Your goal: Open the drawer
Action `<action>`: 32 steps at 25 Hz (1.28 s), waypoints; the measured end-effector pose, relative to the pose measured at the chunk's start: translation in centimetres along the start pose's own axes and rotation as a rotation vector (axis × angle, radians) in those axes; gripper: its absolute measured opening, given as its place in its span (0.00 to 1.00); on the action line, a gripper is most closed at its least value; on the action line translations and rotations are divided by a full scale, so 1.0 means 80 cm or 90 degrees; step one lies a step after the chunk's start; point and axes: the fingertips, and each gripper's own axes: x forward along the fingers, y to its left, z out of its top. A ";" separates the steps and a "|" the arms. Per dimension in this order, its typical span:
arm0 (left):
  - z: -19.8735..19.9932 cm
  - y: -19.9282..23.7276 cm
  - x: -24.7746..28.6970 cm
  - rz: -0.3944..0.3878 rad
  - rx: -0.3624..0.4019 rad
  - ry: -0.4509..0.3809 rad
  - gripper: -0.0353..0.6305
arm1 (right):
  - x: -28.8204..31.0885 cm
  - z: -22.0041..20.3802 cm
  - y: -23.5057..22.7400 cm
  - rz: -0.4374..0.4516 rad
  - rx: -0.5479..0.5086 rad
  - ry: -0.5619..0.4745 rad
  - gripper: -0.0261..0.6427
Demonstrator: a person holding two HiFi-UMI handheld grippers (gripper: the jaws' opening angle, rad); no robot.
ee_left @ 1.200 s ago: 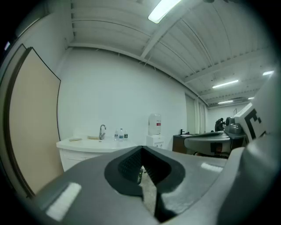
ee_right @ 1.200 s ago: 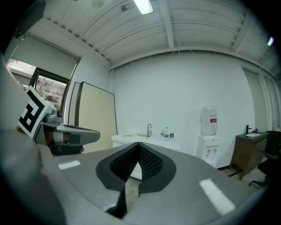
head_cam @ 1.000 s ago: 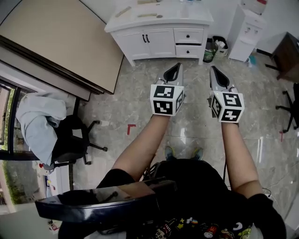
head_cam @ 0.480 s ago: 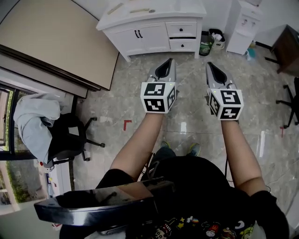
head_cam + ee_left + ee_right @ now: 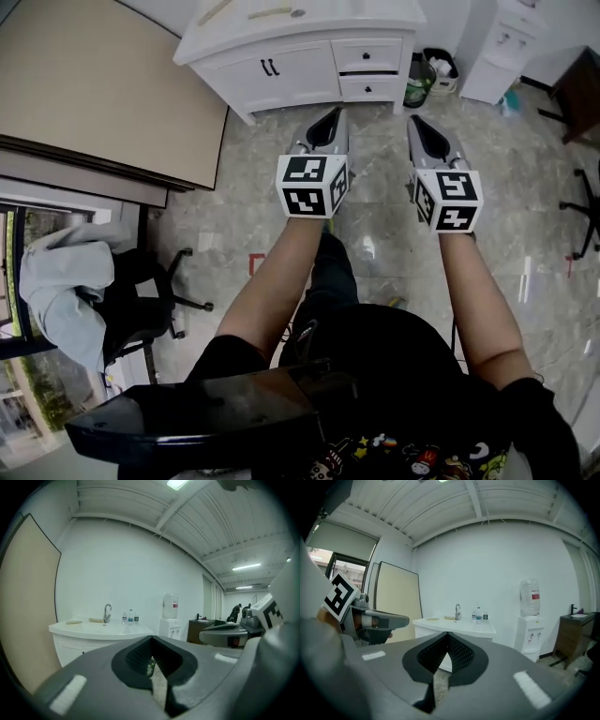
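Note:
The white sink cabinet (image 5: pixel 281 56) stands at the far end of the floor, with two doors on the left and two stacked drawers (image 5: pixel 371 58) with dark knobs on the right. Both drawer fronts look closed. My left gripper (image 5: pixel 330 122) and right gripper (image 5: pixel 420 128) are held side by side in the air, short of the cabinet and pointing at it. Each is shut with nothing between its jaws. In the left gripper view the shut left gripper (image 5: pixel 151 641) points at the cabinet (image 5: pixel 93 632). In the right gripper view the right gripper (image 5: pixel 447 636) faces the cabinet (image 5: pixel 454 624).
A white water dispenser (image 5: pixel 511 47) and a small trash bin (image 5: pixel 422 80) stand right of the cabinet. A large beige board (image 5: pixel 94 84) leans at the left. An office chair (image 5: pixel 141 300) draped with grey cloth sits at the lower left. Bottles and a tap (image 5: pixel 458 611) are on the counter.
The person has stepped toward the cabinet, one foot coming forward. Both grippers have moved closer to it and stayed shut. The cabinet now sits higher and larger in the head view.

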 end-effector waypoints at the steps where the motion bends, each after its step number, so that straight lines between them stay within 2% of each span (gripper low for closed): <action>1: 0.004 0.020 0.025 -0.013 -0.001 -0.001 0.05 | 0.028 -0.001 -0.005 -0.013 0.000 0.007 0.07; 5: 0.024 0.096 0.124 -0.065 0.002 0.009 0.05 | 0.144 0.008 -0.025 -0.069 0.012 0.023 0.07; 8: 0.031 0.141 0.186 -0.089 0.010 0.021 0.05 | 0.221 0.011 -0.037 -0.088 0.017 0.033 0.07; 11: 0.022 0.166 0.236 -0.097 0.005 0.034 0.05 | 0.280 0.003 -0.052 -0.098 0.019 0.045 0.07; 15: -0.015 0.183 0.297 -0.082 -0.009 0.039 0.05 | 0.346 -0.031 -0.083 -0.086 0.016 0.050 0.08; 20: -0.113 0.208 0.410 -0.058 0.005 0.016 0.05 | 0.460 -0.145 -0.141 -0.074 -0.001 0.036 0.12; 23: -0.182 0.233 0.490 -0.050 0.014 -0.017 0.05 | 0.544 -0.230 -0.180 -0.085 -0.001 0.018 0.17; 27: -0.268 0.272 0.575 -0.030 0.029 -0.040 0.06 | 0.640 -0.333 -0.225 -0.109 0.004 -0.006 0.20; 32: -0.357 0.318 0.636 -0.004 0.033 -0.055 0.08 | 0.726 -0.408 -0.251 -0.127 -0.013 -0.021 0.22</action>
